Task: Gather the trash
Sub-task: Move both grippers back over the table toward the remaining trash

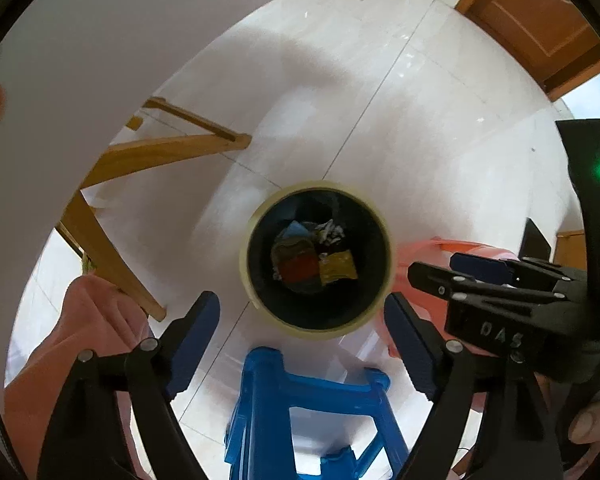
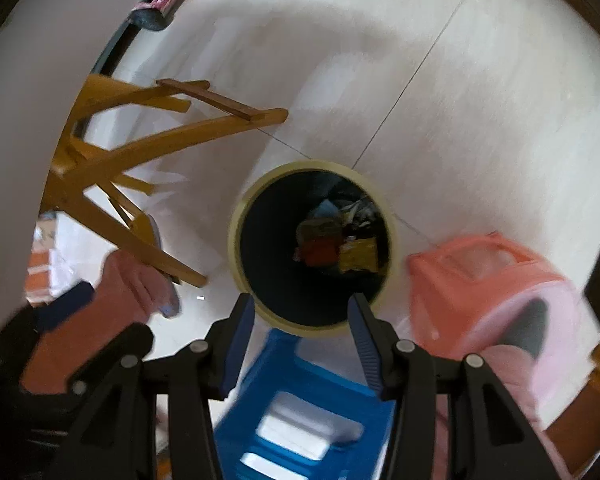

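left wrist view is looking straight down into the bin (image 1: pixel 315 254) standing upright on the floor (image 1: pixel 420 140), mouth up and long axis vertical, with wrappers (image 1: pixel 314 258) already lying at its bottom. both the left gripper (image 1: pixel 302 344) and right gripper (image 2: pixel 300 344) are hovering above it with jaws apart and nothing between them. judging by this, some trash is collected; whether more is waiting i cannot tell.
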